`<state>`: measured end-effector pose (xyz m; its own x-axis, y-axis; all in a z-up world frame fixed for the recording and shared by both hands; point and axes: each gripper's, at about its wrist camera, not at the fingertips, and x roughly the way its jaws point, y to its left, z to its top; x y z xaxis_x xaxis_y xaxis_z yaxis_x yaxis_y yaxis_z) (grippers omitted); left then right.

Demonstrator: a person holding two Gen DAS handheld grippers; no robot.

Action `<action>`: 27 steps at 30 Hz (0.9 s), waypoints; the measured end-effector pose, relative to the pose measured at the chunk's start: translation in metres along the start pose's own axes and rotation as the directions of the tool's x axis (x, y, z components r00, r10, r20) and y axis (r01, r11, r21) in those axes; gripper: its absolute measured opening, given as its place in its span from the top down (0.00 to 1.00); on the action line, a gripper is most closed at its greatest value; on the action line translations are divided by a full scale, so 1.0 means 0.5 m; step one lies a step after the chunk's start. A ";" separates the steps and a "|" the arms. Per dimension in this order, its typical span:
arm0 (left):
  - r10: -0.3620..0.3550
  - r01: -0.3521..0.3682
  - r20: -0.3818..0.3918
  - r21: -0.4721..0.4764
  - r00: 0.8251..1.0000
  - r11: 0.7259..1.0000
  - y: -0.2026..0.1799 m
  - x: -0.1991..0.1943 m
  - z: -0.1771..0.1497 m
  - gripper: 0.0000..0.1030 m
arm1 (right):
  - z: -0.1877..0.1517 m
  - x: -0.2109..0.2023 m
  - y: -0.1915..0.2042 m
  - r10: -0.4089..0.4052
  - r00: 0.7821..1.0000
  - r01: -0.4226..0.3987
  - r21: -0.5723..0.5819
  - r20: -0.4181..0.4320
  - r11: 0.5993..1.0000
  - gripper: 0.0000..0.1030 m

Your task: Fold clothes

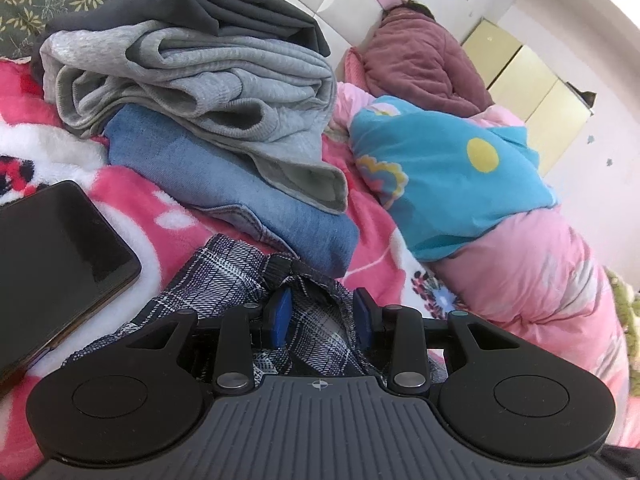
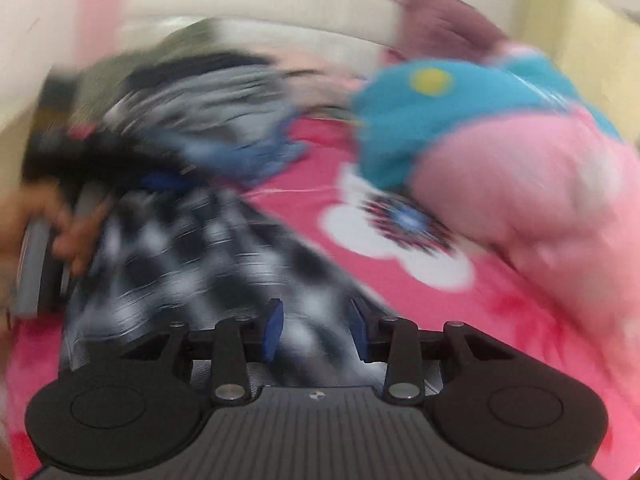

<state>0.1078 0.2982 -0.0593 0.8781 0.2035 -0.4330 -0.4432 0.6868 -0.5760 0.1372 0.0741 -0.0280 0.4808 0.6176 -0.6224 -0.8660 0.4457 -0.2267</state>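
Clothes-wise, a soft, floppy plaid shirt (image 1: 224, 280) lies rumpled on the pink bed (image 1: 168, 216) by a folded stack (image 1: 192, 92), best grabbed at a hem or collar, both left gripper (image 1: 322, 312) and right gripper (image 2: 316, 330) fingers spread, no readable labels.

A crumpled navy-and-white plaid garment (image 1: 236, 280) lies on the pink floral bed. Beyond it, toward the headboard, sits a stack of folded clothes: blue denim (image 1: 224, 184) at the bottom, a grey sweatshirt (image 1: 192, 80) above, dark grey fabric (image 1: 240, 4) on top.
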 end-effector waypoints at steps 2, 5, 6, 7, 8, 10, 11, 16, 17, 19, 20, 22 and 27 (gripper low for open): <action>-0.012 0.012 -0.006 -0.008 1.000 1.000 0.004 -0.001 0.004 0.67 | 0.003 0.012 -0.007 -0.016 1.000 0.016 0.020 0.000 1.000 0.77; -0.020 0.020 -0.009 -0.019 1.000 1.000 0.008 -0.002 0.007 0.67 | 0.006 0.027 -0.021 -0.043 0.999 0.043 0.058 0.002 0.997 0.99; -0.021 0.021 -0.010 -0.022 1.000 1.000 0.008 -0.002 0.008 0.67 | 0.007 0.032 -0.026 -0.052 0.999 0.051 0.070 0.002 0.996 0.99; -0.023 0.022 -0.010 -0.025 1.000 0.999 0.009 -0.003 0.009 0.67 | 0.009 0.037 -0.031 -0.061 0.998 0.060 0.083 0.002 0.995 0.99; -0.024 0.024 -0.010 -0.028 1.000 0.999 0.009 -0.003 0.010 0.67 | 0.010 0.042 -0.036 -0.069 0.998 0.069 0.096 0.002 0.993 0.99; -0.022 0.022 -0.008 -0.026 1.000 0.999 0.007 -0.002 0.009 0.67 | 0.012 0.052 -0.045 -0.087 0.996 0.086 0.121 0.002 0.989 1.00; -0.021 0.021 -0.008 -0.025 1.000 0.999 0.005 -0.002 0.008 0.67 | 0.013 0.057 -0.050 -0.096 0.995 0.095 0.133 0.002 0.987 1.00; -0.011 0.011 -0.007 -0.014 1.000 1.000 0.003 0.000 0.007 0.67 | 0.019 0.082 -0.074 -0.140 0.990 0.138 0.195 -0.001 0.971 1.00; -0.010 0.010 -0.007 -0.011 1.000 1.000 0.003 0.001 0.007 0.67 | 0.020 0.087 -0.079 -0.149 0.989 0.146 0.208 -0.002 0.967 1.00; -0.008 0.008 -0.009 -0.006 1.000 1.000 0.002 0.002 0.007 0.67 | 0.007 0.112 -0.084 -0.157 0.987 0.159 0.233 -0.030 0.959 1.00; -0.007 0.007 -0.010 -0.003 1.000 1.000 0.002 0.002 0.007 0.67 | -0.001 0.125 -0.088 -0.154 0.987 0.159 0.253 -0.043 0.954 1.00; -0.010 0.010 0.002 0.021 1.000 1.000 -0.007 -0.011 0.005 0.67 | -0.012 0.143 -0.095 -0.151 0.987 0.161 0.283 -0.059 0.945 1.00; -0.019 0.017 0.031 0.082 0.999 0.996 -0.031 -0.045 0.002 0.66 | -0.022 0.166 -0.104 -0.137 0.986 0.159 0.310 -0.090 0.937 1.00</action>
<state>0.0951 0.2835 -0.0399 0.8918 0.2119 -0.3998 -0.4121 0.7451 -0.5244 0.2207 0.0951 -0.0760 0.5807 0.4898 -0.6502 -0.6929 0.7167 -0.0789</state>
